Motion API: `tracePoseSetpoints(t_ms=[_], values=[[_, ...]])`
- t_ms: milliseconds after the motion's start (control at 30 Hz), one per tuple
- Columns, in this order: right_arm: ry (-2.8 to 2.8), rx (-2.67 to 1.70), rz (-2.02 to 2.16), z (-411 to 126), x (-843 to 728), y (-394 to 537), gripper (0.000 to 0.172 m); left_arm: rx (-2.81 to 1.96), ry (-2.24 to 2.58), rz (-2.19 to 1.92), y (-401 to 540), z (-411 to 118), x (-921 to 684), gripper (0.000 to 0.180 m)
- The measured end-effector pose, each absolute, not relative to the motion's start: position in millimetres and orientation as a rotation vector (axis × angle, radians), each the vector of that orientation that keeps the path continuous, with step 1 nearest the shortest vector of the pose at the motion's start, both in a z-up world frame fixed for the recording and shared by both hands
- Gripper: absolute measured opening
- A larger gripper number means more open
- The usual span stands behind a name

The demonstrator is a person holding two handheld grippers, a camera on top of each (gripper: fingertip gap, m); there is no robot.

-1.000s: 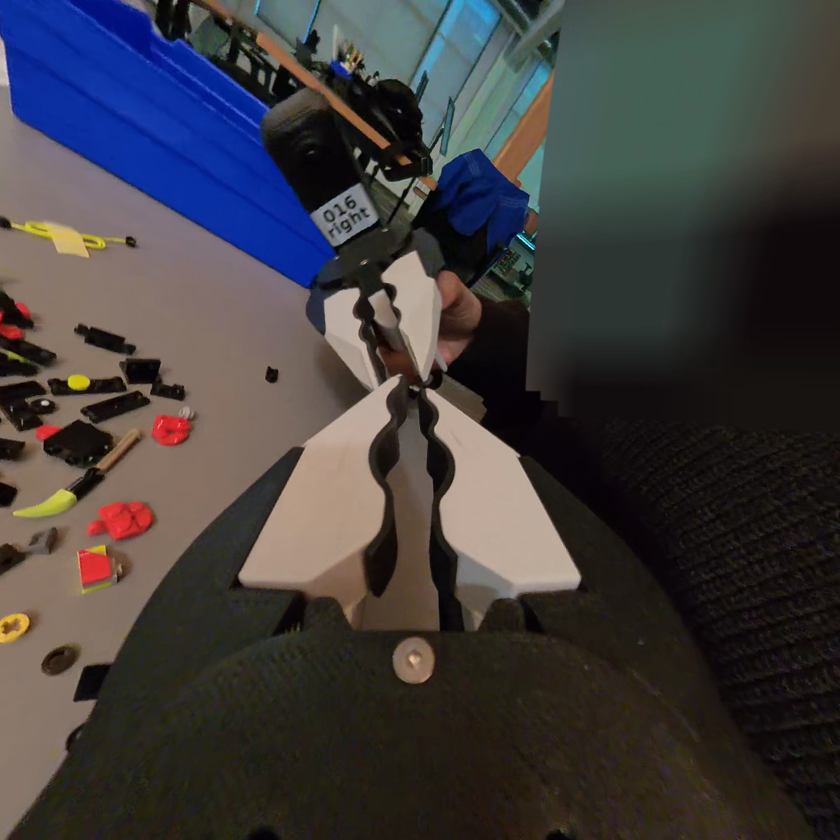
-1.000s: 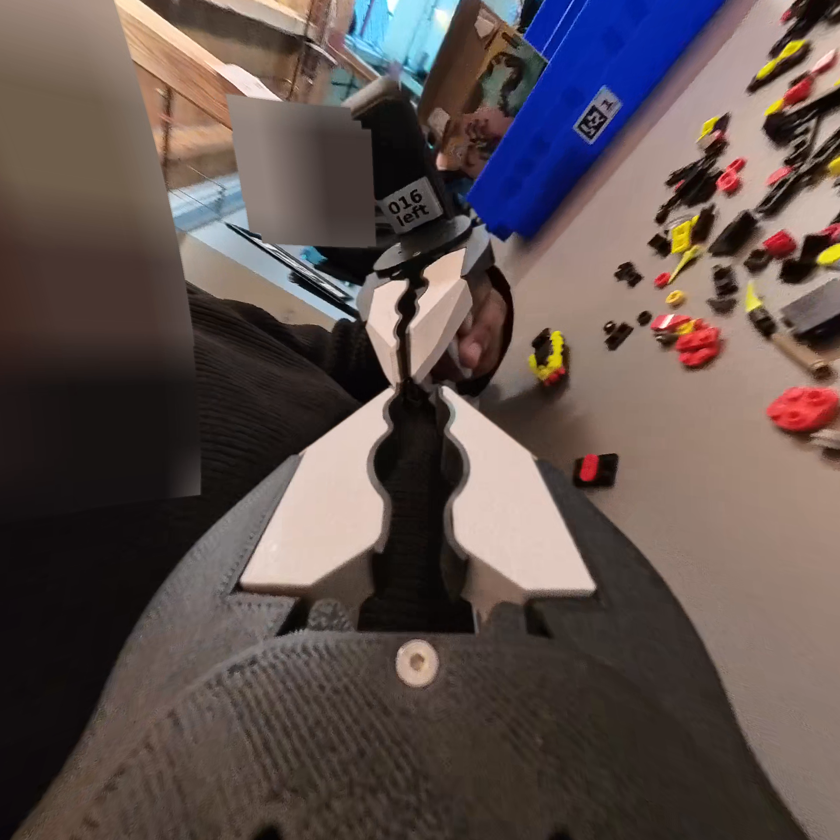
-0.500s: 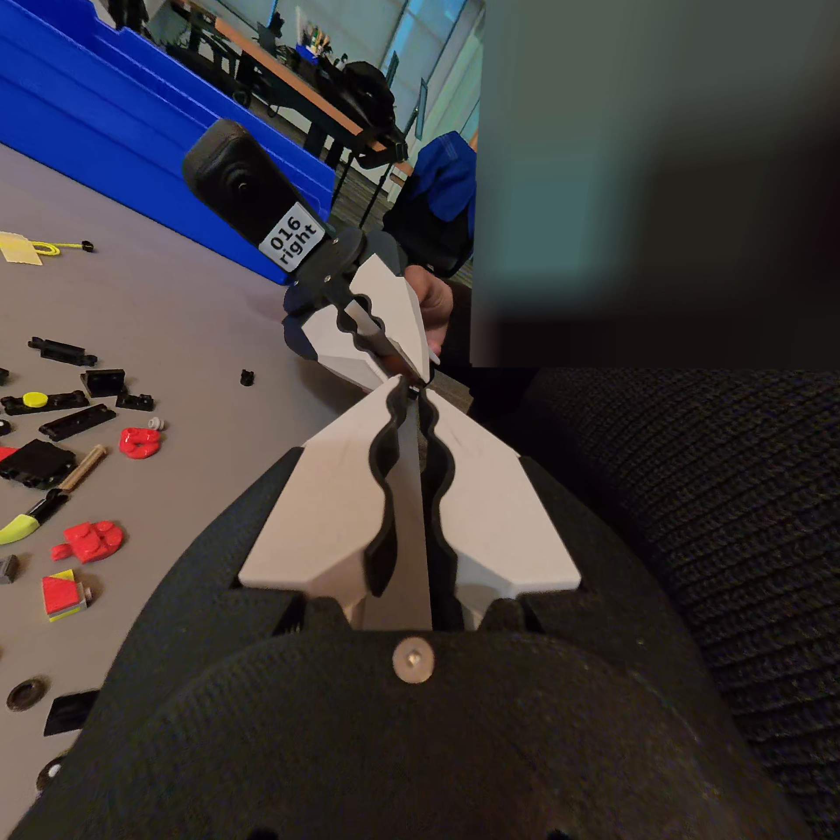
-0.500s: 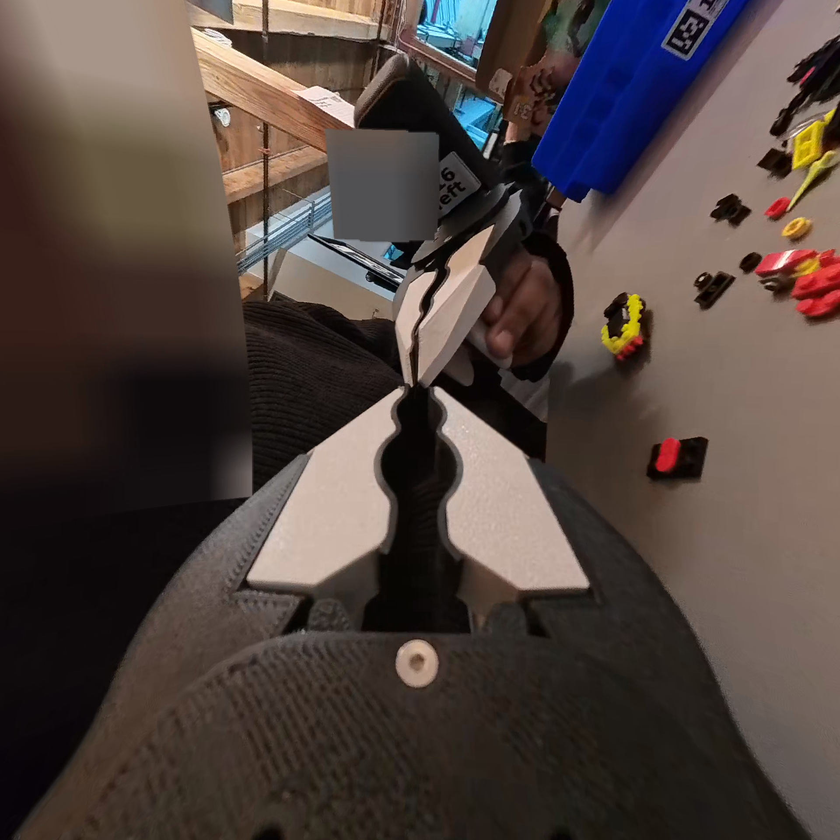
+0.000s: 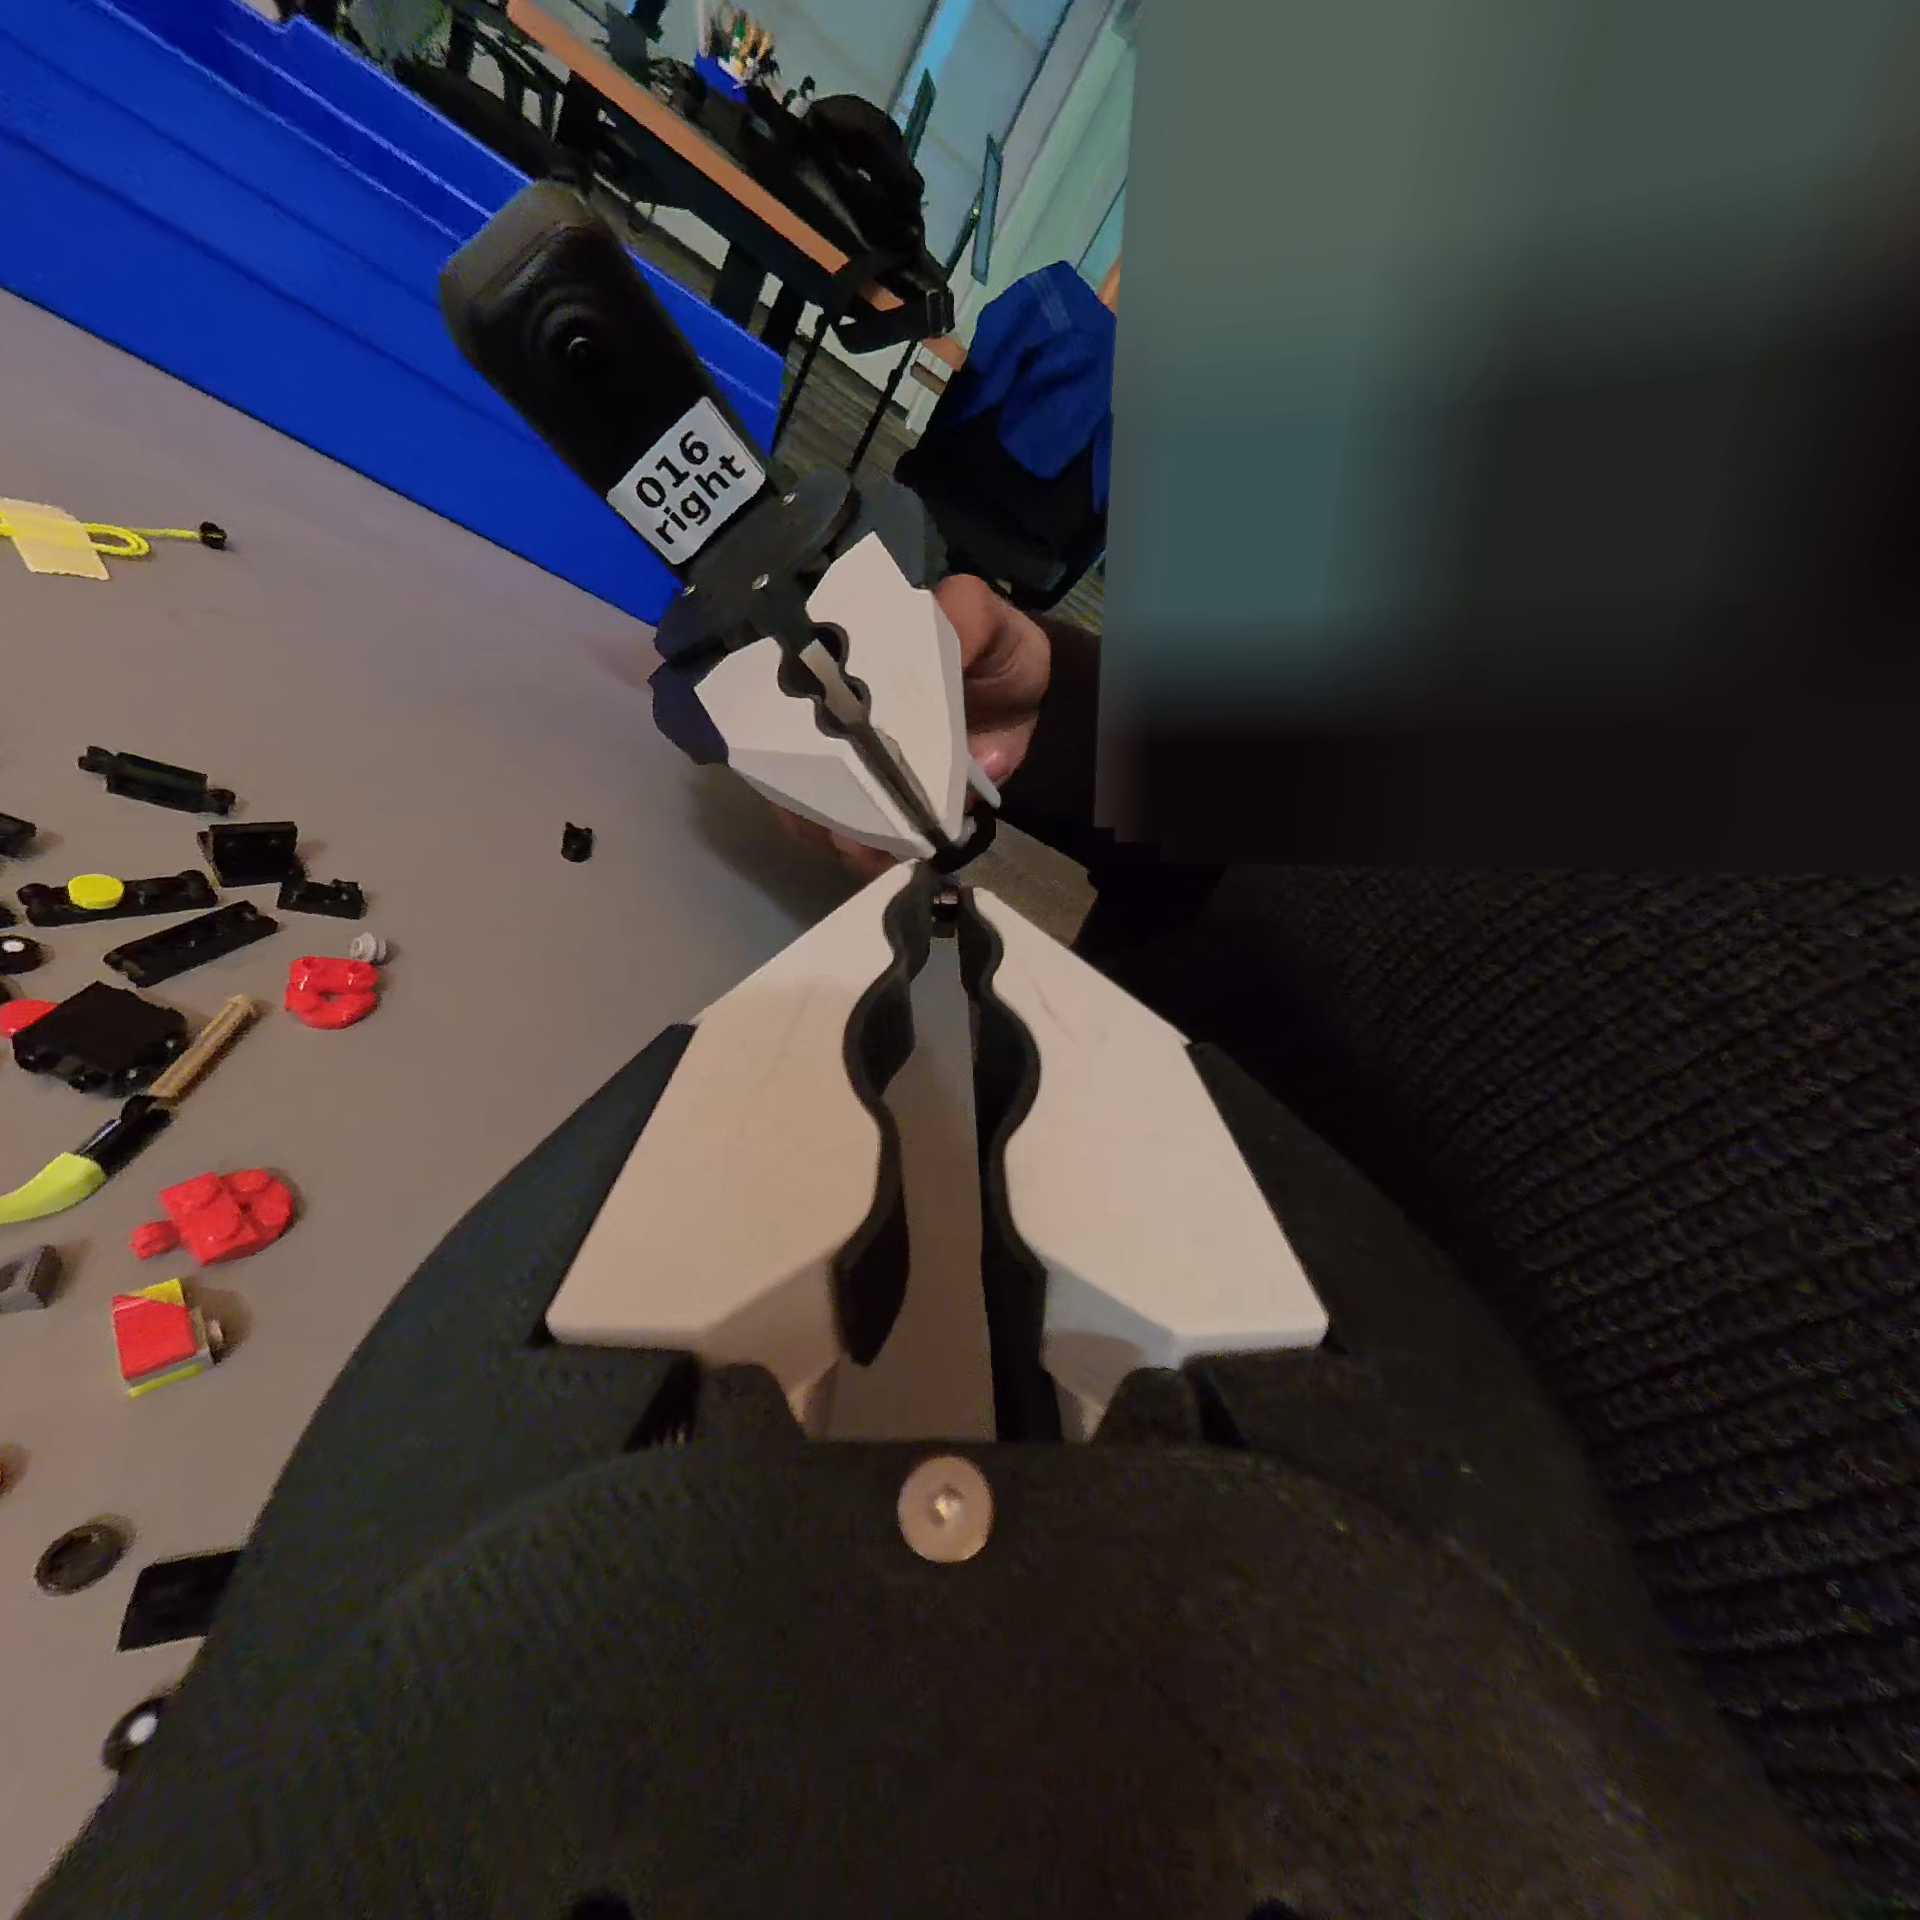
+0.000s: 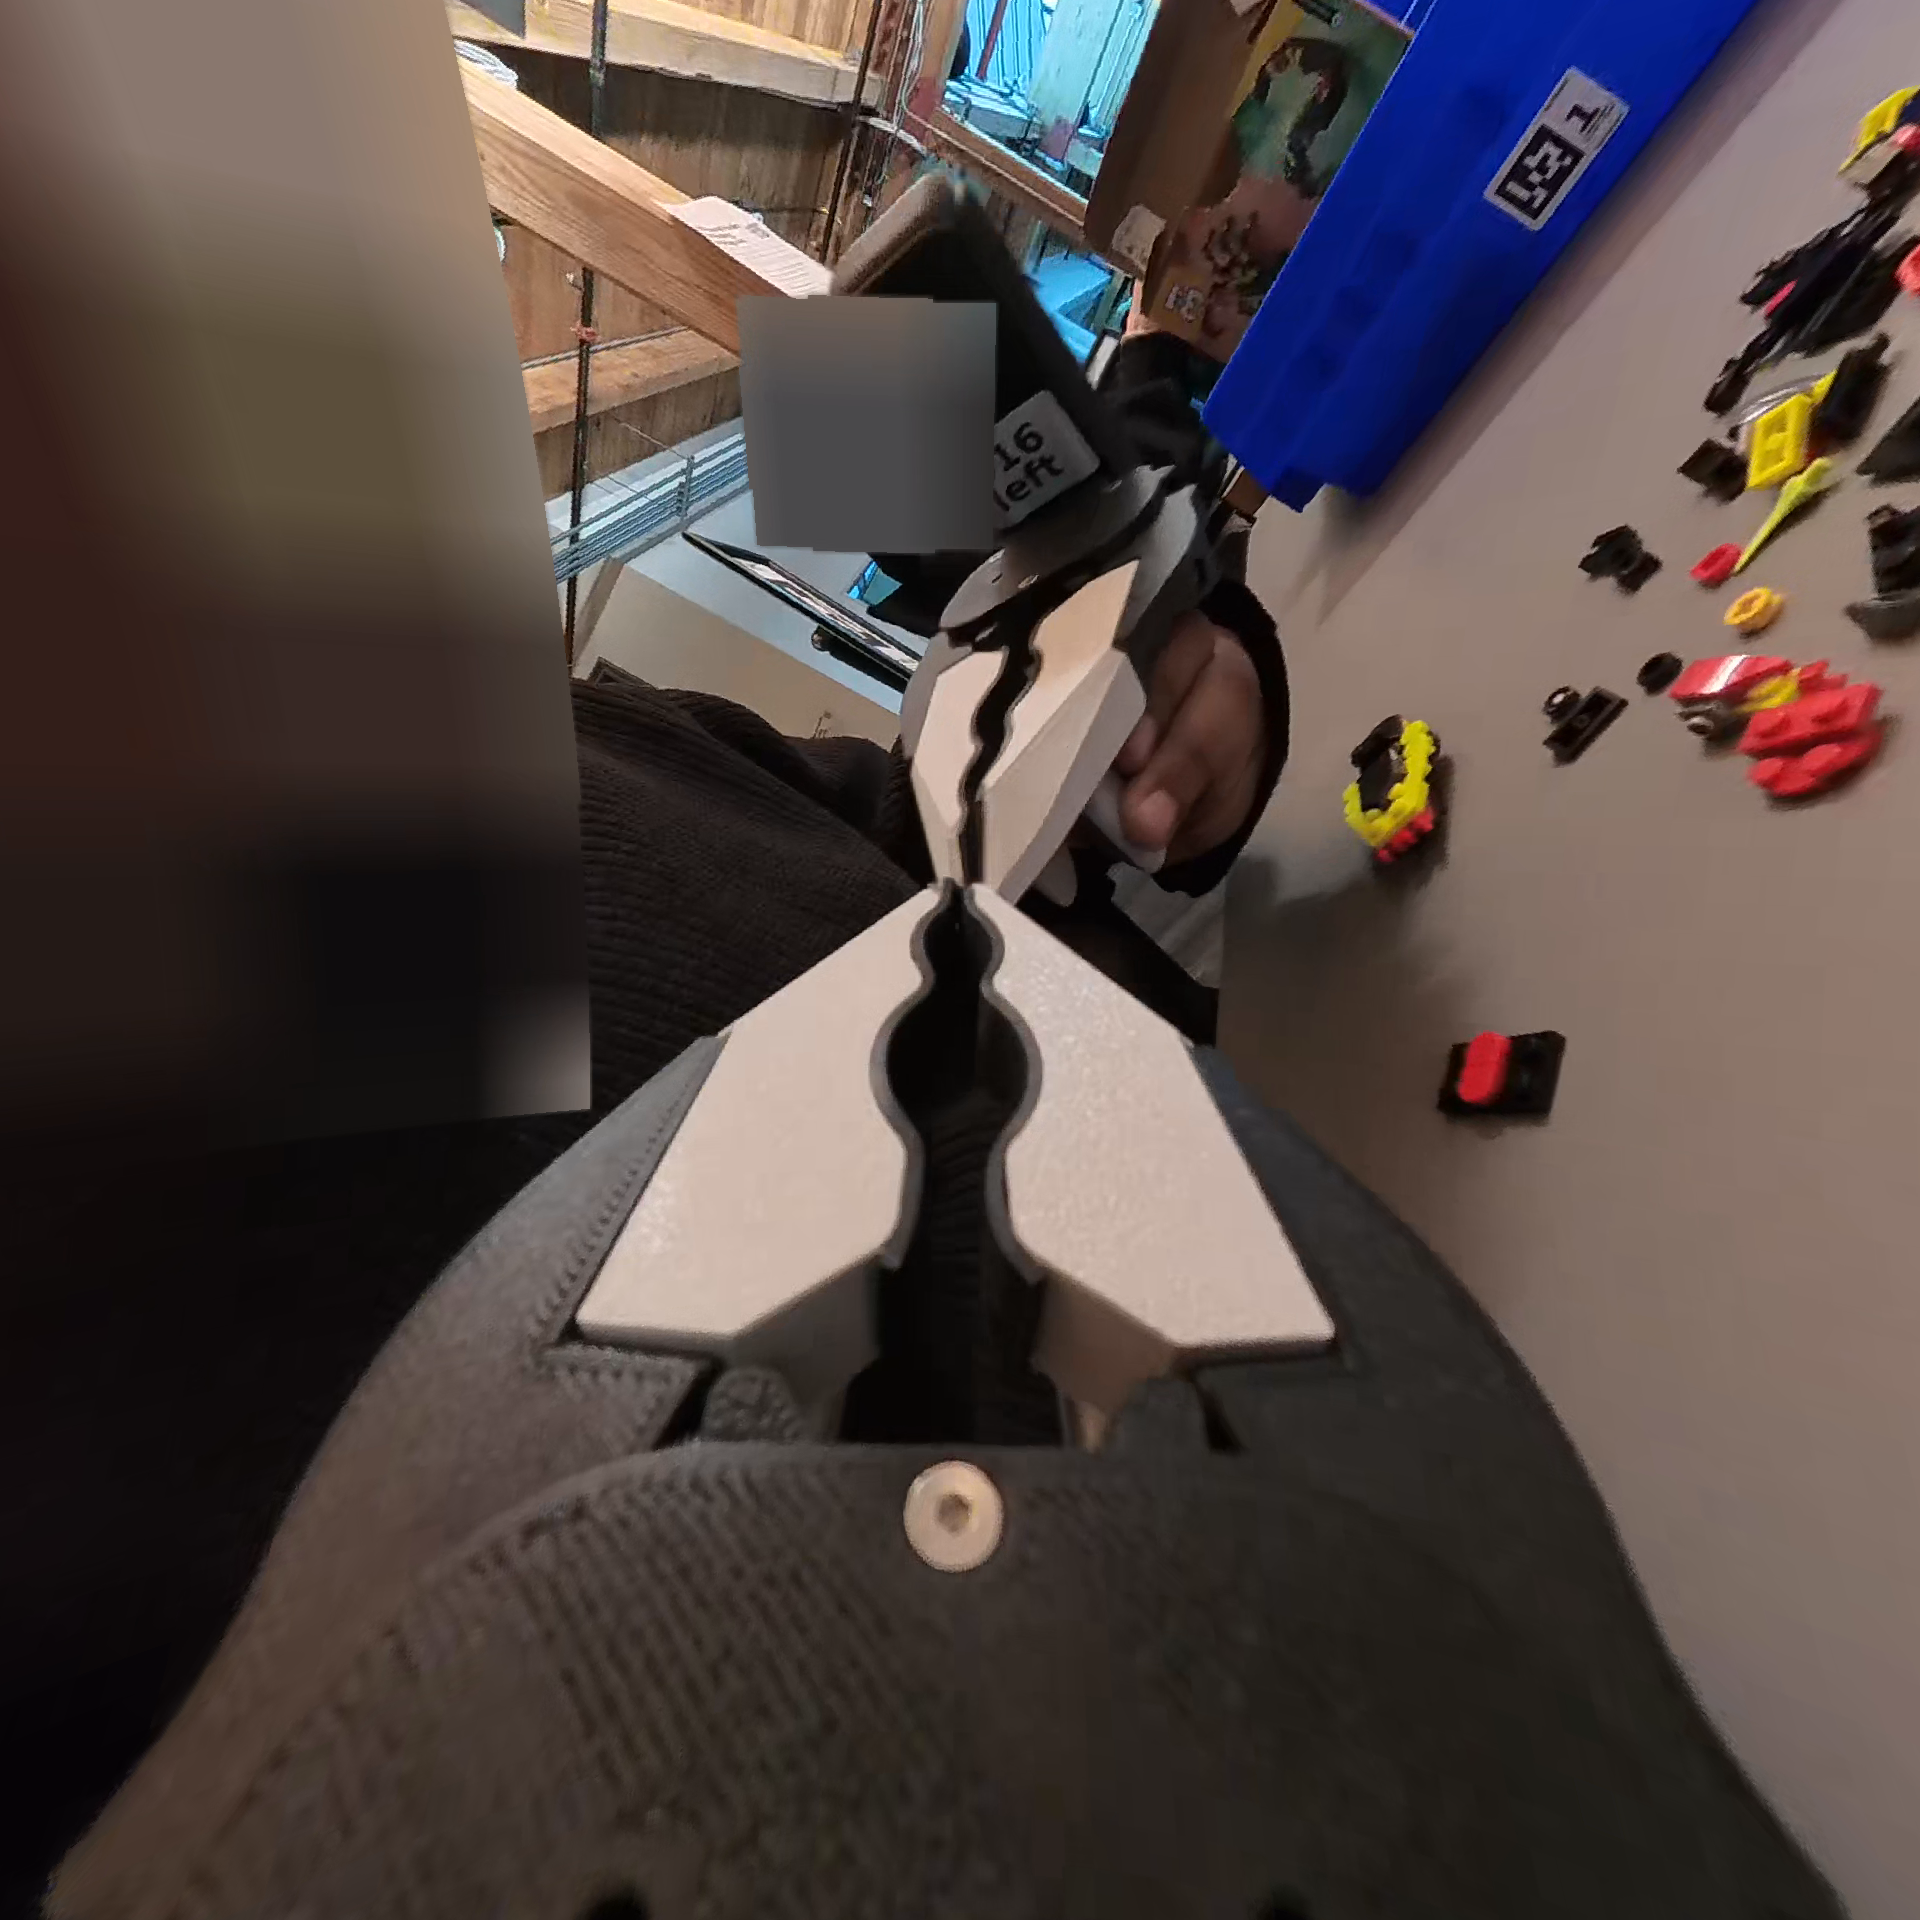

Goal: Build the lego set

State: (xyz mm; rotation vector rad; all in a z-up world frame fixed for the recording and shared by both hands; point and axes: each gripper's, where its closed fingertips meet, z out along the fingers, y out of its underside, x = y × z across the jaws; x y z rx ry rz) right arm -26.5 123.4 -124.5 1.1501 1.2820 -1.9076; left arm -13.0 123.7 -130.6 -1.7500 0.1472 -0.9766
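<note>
A tiny black ring-shaped piece (image 5: 961, 854) is sitting where both tools are meeting tip to tip above the grey bench (image 5: 416, 675) edge. The left tool (image 5: 938, 896) is pinching a small dark bit; the right tool (image 5: 948, 844) is pinched on the ring. Matte plastic bricks (image 5: 223, 1226) are lying scattered nearby.

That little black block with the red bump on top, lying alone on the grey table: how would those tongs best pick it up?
Probably from above, pinching the black block with the red piece across its two long flat sides. It lies flat on the table, well apart from other pieces, so both fingers have room. The rounded red top looks slippery; the straight black sides seem surer.
</note>
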Motion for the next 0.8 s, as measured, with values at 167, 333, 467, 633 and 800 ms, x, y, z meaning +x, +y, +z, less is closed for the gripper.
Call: tracePoseSetpoints(t_ms=[167, 333, 467, 633, 800], values=[[1.238, 1.155, -1.920, -124.8, -28.2, 128.2, 0.004, -1.699, 0.172, -1.012, 119.1, -121.3, -9.1, 0.000], [1.209, 1.084, -1.866, -123.6, -20.7, 117.1, 0.014, -1.642, 0.171, -1.080, 115.1, -111.7, -7.6, 0.000], [1.179, 1.015, -1.849, -117.7, -14.6, 111.3, 0.008, -1.622, 0.186, -1.124, 112.0, -108.3, -3.7, 0.000], [1.107, 0.927, -1.822, -108.4, -6.5, 106.5, 0.010, -1.617, 0.216, -1.150, 109.2, -107.3, 2.3, 0.000], [1.116, 0.912, -1.806, -108.6, -4.0, 103.1, 0.004, -1.611, 0.242, -1.173, 106.3, -106.2, 7.0, 0.000]])
